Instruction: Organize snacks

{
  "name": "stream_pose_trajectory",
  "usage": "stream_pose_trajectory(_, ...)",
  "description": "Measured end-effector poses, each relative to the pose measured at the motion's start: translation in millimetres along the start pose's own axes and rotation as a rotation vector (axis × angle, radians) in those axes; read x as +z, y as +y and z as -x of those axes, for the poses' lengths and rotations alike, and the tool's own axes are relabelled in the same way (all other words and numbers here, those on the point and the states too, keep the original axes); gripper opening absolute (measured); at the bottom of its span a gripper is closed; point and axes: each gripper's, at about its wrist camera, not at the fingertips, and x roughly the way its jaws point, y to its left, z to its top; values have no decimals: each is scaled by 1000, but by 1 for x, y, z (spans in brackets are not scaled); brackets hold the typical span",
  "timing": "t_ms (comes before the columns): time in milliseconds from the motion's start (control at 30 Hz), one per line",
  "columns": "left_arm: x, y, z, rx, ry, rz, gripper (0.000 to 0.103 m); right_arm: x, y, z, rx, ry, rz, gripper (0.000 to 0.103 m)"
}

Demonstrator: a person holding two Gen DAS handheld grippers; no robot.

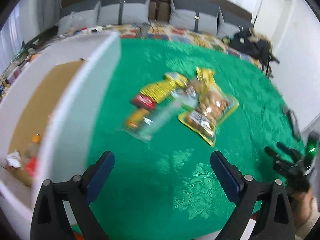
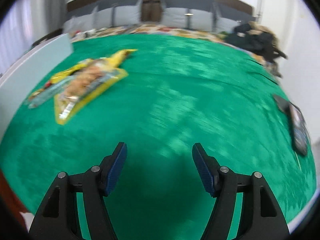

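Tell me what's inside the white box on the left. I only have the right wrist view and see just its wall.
Observer: The white box has a brown cardboard floor, and a few blurred snack packets lie in its near corner.
Operator: Is the left gripper carrying anything?
Observer: No. The left gripper is open, with only the green cloth showing between its fingers.
Operator: What sits beside the nut pouch?
Observer: On the box side of the nut pouch, touching it, lies a yellow packet with a red label.
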Motion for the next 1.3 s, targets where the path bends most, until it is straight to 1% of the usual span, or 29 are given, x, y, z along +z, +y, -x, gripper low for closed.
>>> stream_pose_trajectory(67, -5, -15, -24, 21, 27, -6, 96, 7, -7, -4, 17, 15, -23, 71)
stream_pose_trajectory(167, -16, -26, -51, 53, 51, 1, 96, 14, -4, -3, 15, -28, 11, 71)
stream_pose_trajectory(233, -22, -28, -62, 66, 60, 6, 96, 10, 3, -4, 24, -29, 39, 71)
stream_pose_trajectory(333, -30, -25, -76, 99, 94, 13, 96, -2, 4, -11, 46, 6, 57, 71)
stream_pose_trajectory(367, -31, -21, -78, 104, 101, 15, 96, -2, 4, -13, 51, 12, 57, 71)
stream_pose_trajectory(400, -34, -21, -78, 127, 85, 0, 96, -2, 3, -14, 57, 15, 56, 71)
stream_pose_trajectory(533, -38, -18, -77, 142, 74, 4, 103, -3, 1, -16, 67, 17, 45, 73)
stream_pose_trajectory(800, -45, -18, -75, 147, 26, -13, 103, -6, -1, -18, 64, 9, 33, 81)
stream_pose_trajectory(967, -45, -17, -75, 137, 20, -33, 103, -6, 0, -19, 72, 7, 36, 85)
stream_pose_trajectory(1300, -45, -18, -76, 137, 4, -38, 103, -6, 0, -19, 72, 7, 36, 86)
